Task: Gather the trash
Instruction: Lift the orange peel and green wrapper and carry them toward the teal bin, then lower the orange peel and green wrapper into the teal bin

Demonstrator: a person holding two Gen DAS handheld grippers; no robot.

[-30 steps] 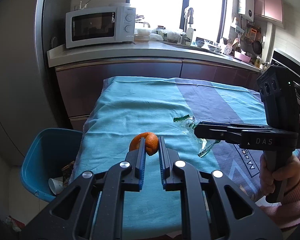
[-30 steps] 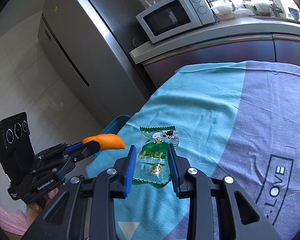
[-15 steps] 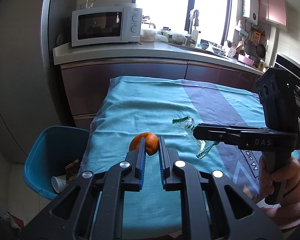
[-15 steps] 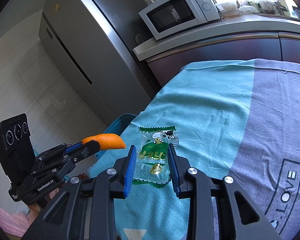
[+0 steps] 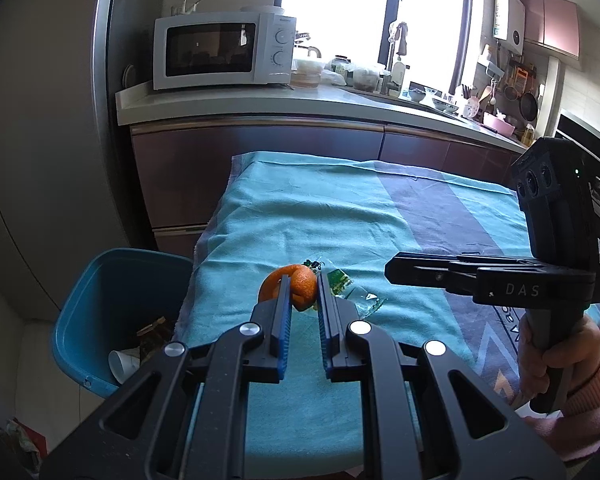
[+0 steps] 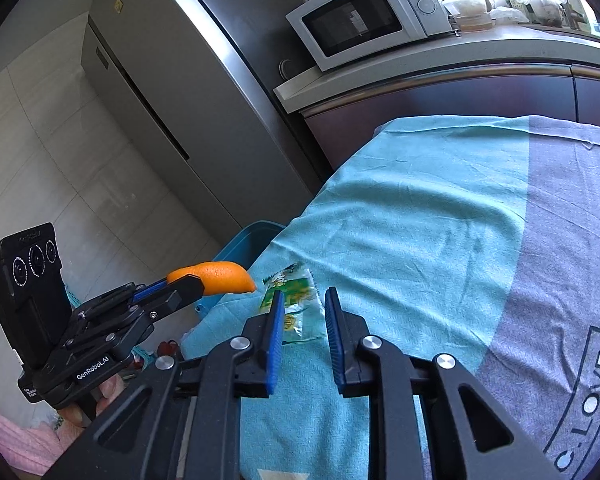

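Kitchen table under a teal cloth (image 5: 300,220), blue bin (image 5: 112,304) beside it. Left gripper (image 5: 302,296) clamped orange peel (image 5: 296,286). Right gripper (image 6: 302,304), jaws just closing, straddled the green wrapper (image 6: 294,296); grip unclear

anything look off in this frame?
Nothing spilled or damaged. A crumpled green wrapper lies loose on the teal cloth, near the edge by the blue bin. The left gripper clamps the orange peel.
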